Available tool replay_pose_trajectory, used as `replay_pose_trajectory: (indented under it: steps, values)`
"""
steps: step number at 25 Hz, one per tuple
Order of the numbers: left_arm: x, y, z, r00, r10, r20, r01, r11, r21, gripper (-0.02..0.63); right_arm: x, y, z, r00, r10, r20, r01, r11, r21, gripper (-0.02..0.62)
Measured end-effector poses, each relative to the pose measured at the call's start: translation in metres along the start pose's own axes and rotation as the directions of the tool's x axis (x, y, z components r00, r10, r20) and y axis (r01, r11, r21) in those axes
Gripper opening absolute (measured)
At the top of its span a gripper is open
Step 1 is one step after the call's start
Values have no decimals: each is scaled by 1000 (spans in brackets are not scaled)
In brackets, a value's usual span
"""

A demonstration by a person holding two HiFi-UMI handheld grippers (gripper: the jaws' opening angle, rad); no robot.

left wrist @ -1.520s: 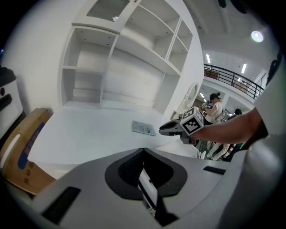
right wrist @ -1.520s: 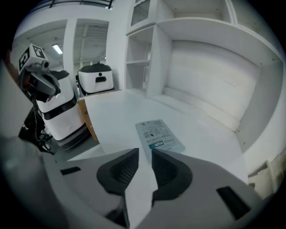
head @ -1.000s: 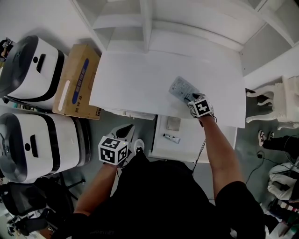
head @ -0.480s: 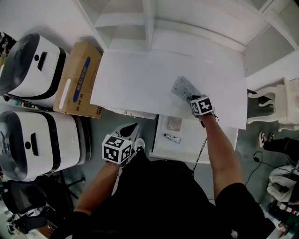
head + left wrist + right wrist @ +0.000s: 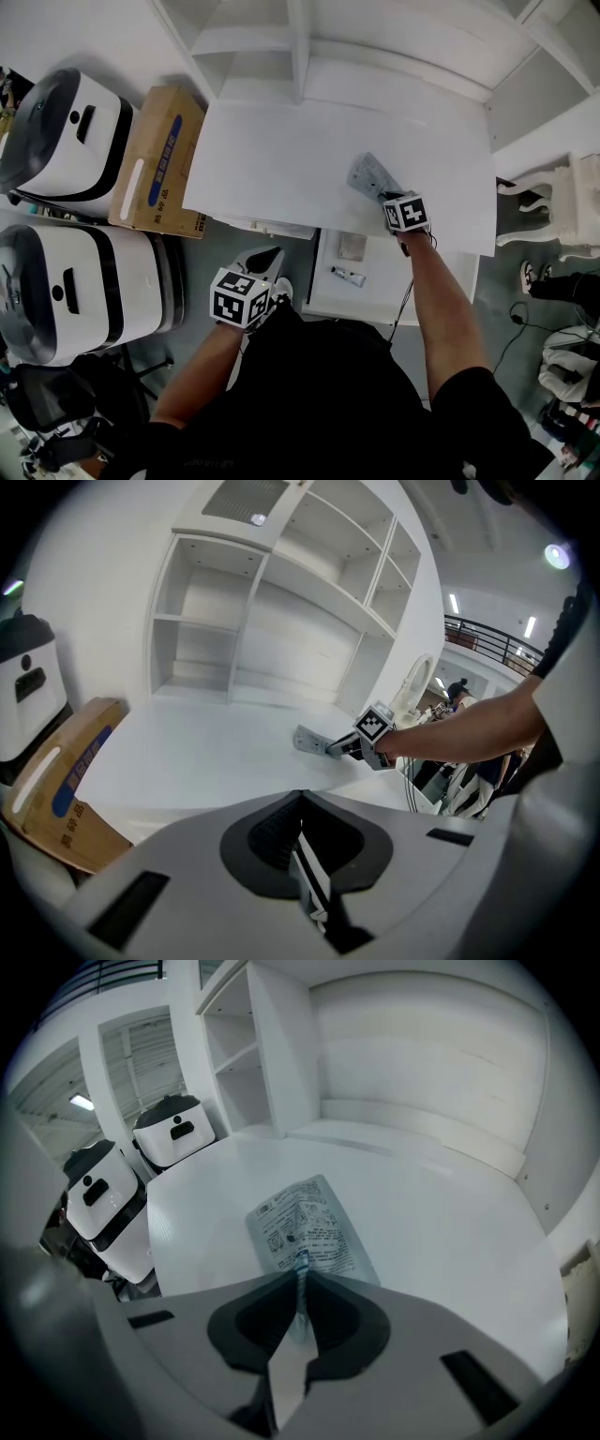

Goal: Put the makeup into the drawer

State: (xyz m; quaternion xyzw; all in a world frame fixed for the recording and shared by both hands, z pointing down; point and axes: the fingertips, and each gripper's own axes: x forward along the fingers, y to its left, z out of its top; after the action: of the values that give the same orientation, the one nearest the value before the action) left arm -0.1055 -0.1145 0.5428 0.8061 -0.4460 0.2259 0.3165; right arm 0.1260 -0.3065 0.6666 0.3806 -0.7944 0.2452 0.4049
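Observation:
The makeup is a flat grey printed sachet [image 5: 368, 175] lying on the white desk top [image 5: 272, 159], near its right front corner. My right gripper [image 5: 382, 195] has just been closing and now pinches the sachet's near edge [image 5: 305, 1227] between its jaws [image 5: 298, 1283]. Below the desk's front edge, the white drawer [image 5: 398, 281] stands pulled out, with a small square packet [image 5: 352, 247] and a small tube [image 5: 347, 276] inside. My left gripper [image 5: 265, 260] hangs left of the drawer, its jaws [image 5: 302, 841] together with nothing in them. The left gripper view shows the right gripper [image 5: 349, 749] at the sachet [image 5: 307, 740].
A cardboard box [image 5: 155, 159] leans left of the desk, beside two white appliances [image 5: 61, 141] [image 5: 75, 291]. White shelving [image 5: 300, 47] rises behind the desk. A white ornate chair [image 5: 553, 211] stands at the right.
The right gripper's jaws went from wide open to closed on the sachet's near edge. Both hands stayed roughly in place.

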Motion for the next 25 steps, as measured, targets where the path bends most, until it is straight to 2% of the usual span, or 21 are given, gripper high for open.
replay_pose_trajectory:
  steps: [16, 25]
  values:
    - [12, -18, -1, 999, -51, -18, 52, 997, 59, 9, -57, 20, -21, 992, 5, 122, -20, 993, 119, 46]
    - [30, -42, -3, 994, -96, -51, 102, 989, 111, 9, -105, 48, -47, 978, 73, 197, -111, 976, 187, 46]
